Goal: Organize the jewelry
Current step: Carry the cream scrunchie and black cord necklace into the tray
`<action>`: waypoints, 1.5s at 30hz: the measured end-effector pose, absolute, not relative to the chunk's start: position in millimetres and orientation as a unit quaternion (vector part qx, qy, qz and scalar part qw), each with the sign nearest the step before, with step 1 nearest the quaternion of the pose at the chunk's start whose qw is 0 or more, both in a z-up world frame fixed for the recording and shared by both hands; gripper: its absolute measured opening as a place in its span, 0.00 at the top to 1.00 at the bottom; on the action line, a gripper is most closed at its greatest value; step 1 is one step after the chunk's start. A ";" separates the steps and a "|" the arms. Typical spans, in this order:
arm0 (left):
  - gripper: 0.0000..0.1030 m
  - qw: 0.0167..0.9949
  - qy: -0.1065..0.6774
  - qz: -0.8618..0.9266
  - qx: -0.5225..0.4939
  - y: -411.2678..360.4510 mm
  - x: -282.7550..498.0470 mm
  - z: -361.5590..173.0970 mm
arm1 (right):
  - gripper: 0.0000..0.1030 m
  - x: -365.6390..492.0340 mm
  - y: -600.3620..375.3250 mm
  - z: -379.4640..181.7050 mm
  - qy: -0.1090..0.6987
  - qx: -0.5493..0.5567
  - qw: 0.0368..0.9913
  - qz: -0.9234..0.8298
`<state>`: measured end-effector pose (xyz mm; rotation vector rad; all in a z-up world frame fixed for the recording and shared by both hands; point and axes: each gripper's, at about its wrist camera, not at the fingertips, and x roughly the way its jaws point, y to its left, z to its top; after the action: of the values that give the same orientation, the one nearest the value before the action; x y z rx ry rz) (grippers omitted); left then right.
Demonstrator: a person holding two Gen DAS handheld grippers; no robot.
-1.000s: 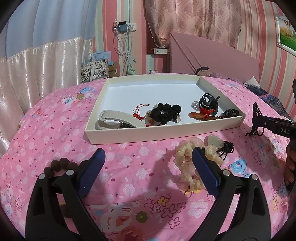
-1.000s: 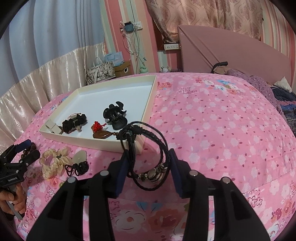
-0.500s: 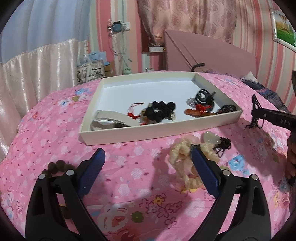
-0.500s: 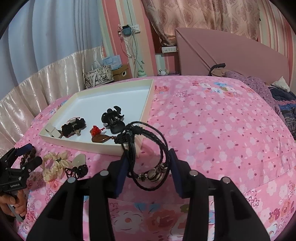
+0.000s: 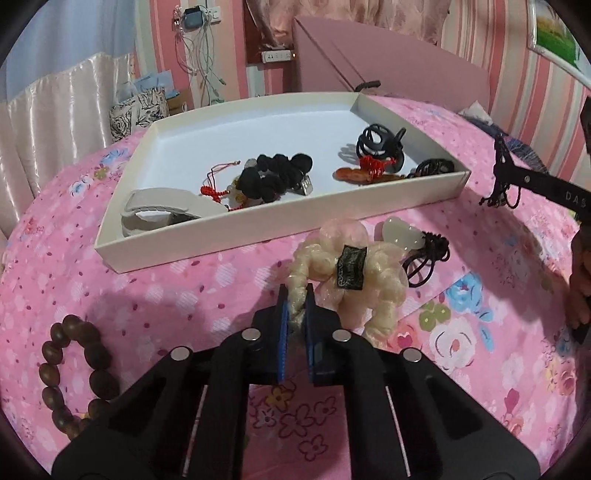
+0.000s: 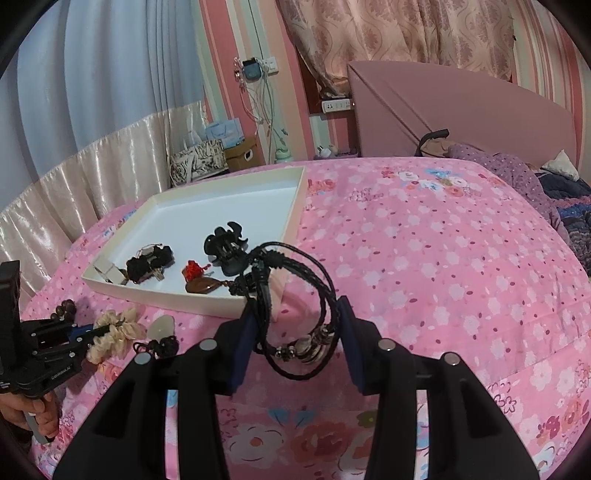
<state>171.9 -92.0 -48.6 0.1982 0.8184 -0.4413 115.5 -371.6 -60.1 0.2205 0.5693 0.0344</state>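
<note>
Left gripper (image 5: pixel 296 301) pitched downward, clamped on cream scrunchie (image 5: pixel 347 273).
Right gripper (image 6: pixel 295 325) angled toward the bedspread (image 6: pixel 443 258), jaws pressing a black cord bracelet (image 6: pixel 301 314).

We saw a pink floral bedspread (image 6: pixel 424 258) covering the bed, with a dusty-pink headboard (image 6: pixel 461 114) behind it against a pink striped wall (image 5: pixel 476 44). Blue and cream satin curtains (image 6: pixel 92 110) hung to the left, and a patterned pink curtain (image 6: pixel 388 33) hung above the headboard. By the wall stood a floral bag (image 5: pixel 138 110), near a white power strip (image 5: pixel 275 56) and dangling charger cables (image 5: pixel 203 62).
</note>
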 end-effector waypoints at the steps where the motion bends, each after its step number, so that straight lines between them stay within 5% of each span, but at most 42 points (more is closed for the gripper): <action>1: 0.96 0.892 0.389 -0.210 0.094 -91.6 170.5 -47.5 | 0.58 115.3 -371.0 -59.6 0.279 0.108 0.954 0.019; 26: 0.96 0.957 0.227 -0.173 0.050 -67.1 190.8 69.9 | 0.58 134.0 -325.5 39.8 0.191 0.104 0.974 0.059; 33: 0.96 0.951 0.250 -0.182 -0.012 -55.5 217.4 33.6 | 0.58 160.6 -296.3 7.9 0.203 0.093 0.973 0.059; 45: 0.96 0.951 0.264 -0.158 0.022 -83.9 219.6 -10.6 | 0.58 172.9 -273.2 -33.8 0.240 0.060 0.968 0.046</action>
<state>219.6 -83.9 -10.6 0.0443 0.5376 -0.3208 172.9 -273.2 -33.8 0.1219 0.4859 0.0927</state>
